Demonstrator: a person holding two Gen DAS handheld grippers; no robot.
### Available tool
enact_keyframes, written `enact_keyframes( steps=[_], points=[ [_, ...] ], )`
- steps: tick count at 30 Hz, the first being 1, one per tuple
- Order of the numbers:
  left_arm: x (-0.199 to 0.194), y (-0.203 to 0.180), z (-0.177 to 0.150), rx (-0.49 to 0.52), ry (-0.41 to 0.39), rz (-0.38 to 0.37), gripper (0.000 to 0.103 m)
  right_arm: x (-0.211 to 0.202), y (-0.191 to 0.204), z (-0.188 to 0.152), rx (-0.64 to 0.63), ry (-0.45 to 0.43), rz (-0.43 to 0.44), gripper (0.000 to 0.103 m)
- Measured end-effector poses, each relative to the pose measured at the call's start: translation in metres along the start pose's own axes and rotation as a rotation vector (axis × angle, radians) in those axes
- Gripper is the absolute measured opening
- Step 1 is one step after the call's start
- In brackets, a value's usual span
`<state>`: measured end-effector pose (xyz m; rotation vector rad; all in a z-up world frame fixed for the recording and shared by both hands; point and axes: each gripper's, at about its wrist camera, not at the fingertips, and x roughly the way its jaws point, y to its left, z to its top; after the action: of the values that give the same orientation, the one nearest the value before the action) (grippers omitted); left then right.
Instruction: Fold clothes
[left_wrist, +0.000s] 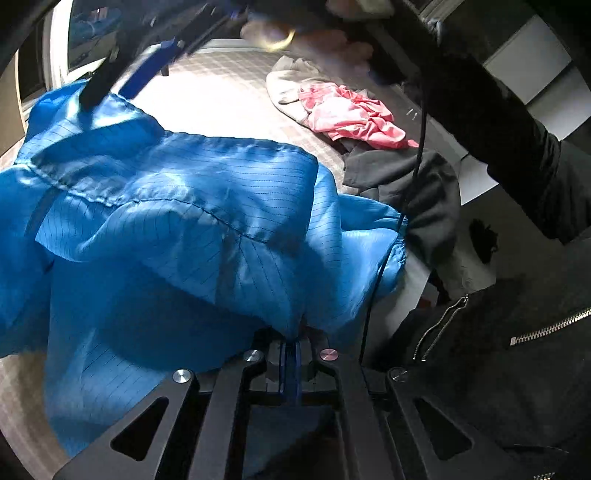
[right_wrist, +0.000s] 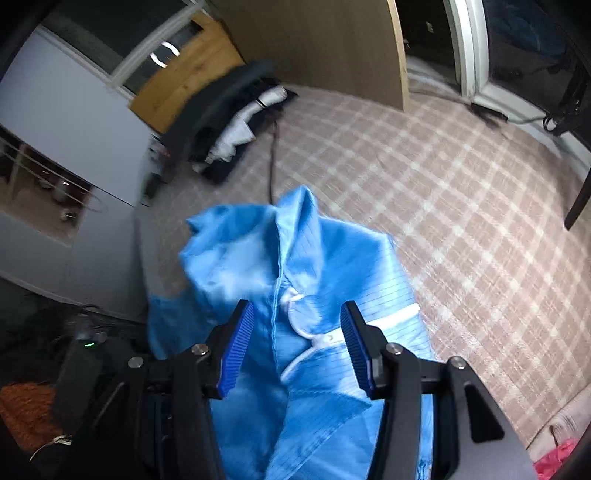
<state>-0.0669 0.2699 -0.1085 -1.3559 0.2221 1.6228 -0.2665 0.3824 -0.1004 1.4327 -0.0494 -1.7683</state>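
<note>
Mid-handling: left gripper (left_wrist: 290, 350) clamped on the blue garment (left_wrist: 177, 221), right gripper (right_wrist: 297, 347) spread wide above it.

Left blue pads are pressed together with a pinch of the fabric bunched between them; the rest hangs crumpled and partly lifted over the checked bed cover (left_wrist: 221, 92). Right fingers stand apart and hold nothing, straddling the zip seam and a white drawstring (right_wrist: 299, 354) near the collar. Judgement: the garment looks to be in the course of being arranged, not lying flat or folded; a second grip near the collar would let it be spread. Beyond: a pink garment (left_wrist: 351, 114), a grey one and a black one lie heaped; a dark stack (right_wrist: 229, 122) sits farther off. No brand, label or writing is readable.
</note>
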Motion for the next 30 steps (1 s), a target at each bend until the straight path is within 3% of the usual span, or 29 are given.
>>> enact_keyframes(
  steps=[1, 2, 3, 4, 7, 11, 14, 19, 21, 24, 27, 30],
  points=[
    [-0.002, 0.003, -0.001, -0.004, 0.006, -0.001, 0.004, 0.005, 0.002, -0.002, -0.002, 0.005, 0.013, 0.044],
    [-0.005, 0.005, -0.002, -0.009, 0.013, 0.003, 0.006, 0.01, 0.003, -0.003, -0.003, 0.009, 0.026, 0.02],
    [-0.011, 0.009, -0.004, -0.016, 0.024, 0.014, 0.013, 0.015, 0.005, -0.005, -0.005, 0.014, 0.04, 0.005],
    [-0.016, 0.013, -0.007, -0.024, 0.035, 0.025, 0.016, 0.02, 0.006, -0.006, -0.007, 0.018, 0.053, 0.002],
    [-0.047, 0.026, -0.019, -0.046, 0.023, 0.085, 0.018, 0.012, 0.022, -0.025, -0.018, -0.001, 0.08, 0.002],
    [-0.102, 0.05, -0.022, -0.085, -0.063, 0.222, 0.019, -0.004, 0.052, -0.068, 0.0, -0.049, 0.11, 0.002],
    [-0.116, 0.07, -0.011, -0.12, -0.106, 0.255, 0.025, 0.007, 0.074, -0.096, 0.016, -0.039, 0.135, 0.002],
    [-0.092, 0.076, 0.007, -0.098, -0.067, 0.149, 0.029, 0.065, 0.109, -0.125, -0.023, 0.047, 0.079, 0.002],
    [-0.079, 0.073, 0.01, -0.094, -0.038, 0.104, 0.038, 0.079, 0.113, -0.128, -0.026, 0.061, 0.047, 0.002],
    [-0.065, 0.077, 0.01, -0.106, -0.006, 0.053, 0.04, 0.079, 0.115, -0.129, -0.022, 0.041, 0.035, 0.002],
    [-0.057, 0.085, 0.016, -0.165, -0.008, -0.041, 0.04, 0.071, 0.12, -0.132, -0.061, 0.03, 0.009, 0.002],
    [-0.054, 0.091, 0.029, -0.19, -0.033, -0.075, 0.038, 0.069, 0.124, -0.135, -0.073, 0.037, -0.011, 0.002]
  ],
)
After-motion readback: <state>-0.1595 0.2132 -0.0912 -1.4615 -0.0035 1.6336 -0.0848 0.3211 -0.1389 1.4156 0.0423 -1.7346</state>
